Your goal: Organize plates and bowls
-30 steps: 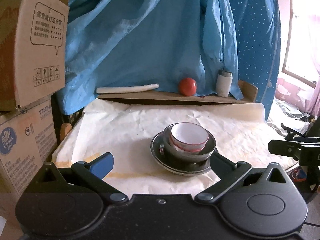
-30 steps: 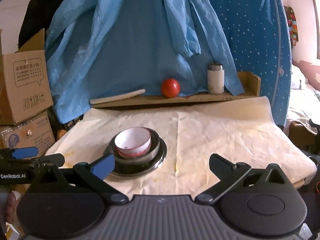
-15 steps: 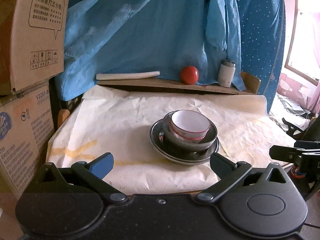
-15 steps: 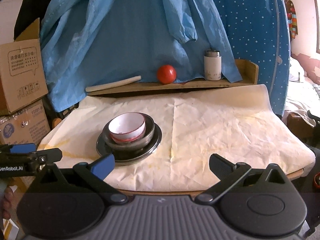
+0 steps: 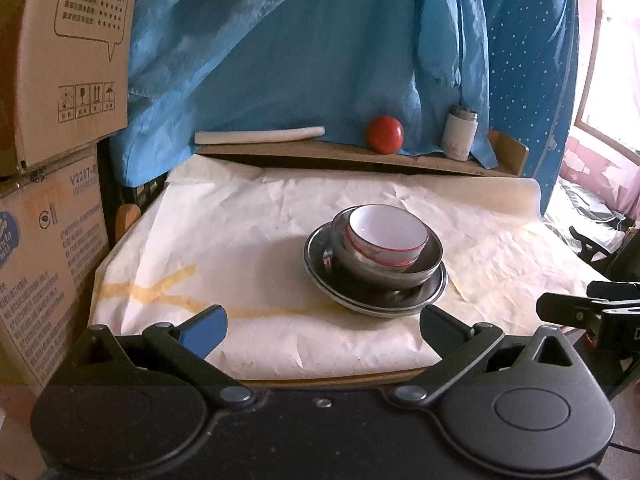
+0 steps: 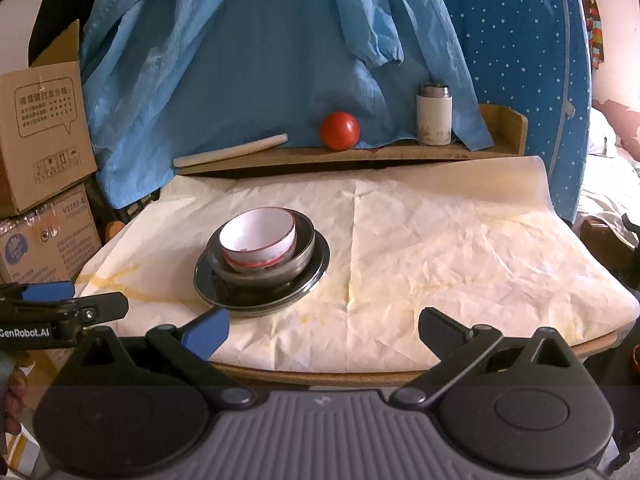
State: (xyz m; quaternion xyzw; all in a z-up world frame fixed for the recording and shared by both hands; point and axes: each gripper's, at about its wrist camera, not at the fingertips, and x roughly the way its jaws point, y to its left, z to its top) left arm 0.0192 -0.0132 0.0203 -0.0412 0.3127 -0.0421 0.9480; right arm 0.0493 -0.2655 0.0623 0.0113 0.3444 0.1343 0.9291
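Note:
A white bowl with a red rim (image 5: 386,236) (image 6: 258,242) sits inside a steel bowl (image 5: 430,258) (image 6: 304,246), which stands on a steel plate (image 5: 320,270) (image 6: 318,276) on the paper-covered table (image 5: 240,240) (image 6: 460,260). My left gripper (image 5: 322,326) is open and empty at the table's near edge, short of the stack. My right gripper (image 6: 324,330) is open and empty at the near edge, to the right of the stack. Each gripper shows at the side of the other's view.
A wooden shelf (image 6: 400,152) at the back holds a white rolled stick (image 6: 230,150), a red ball (image 6: 339,130) and a white flask (image 6: 434,114). Blue cloth (image 6: 260,60) hangs behind. Cardboard boxes (image 5: 52,120) stand to the left of the table.
Both grippers have drawn back from the table and risen slightly; the stack now looks farther away. The stack itself has not moved.

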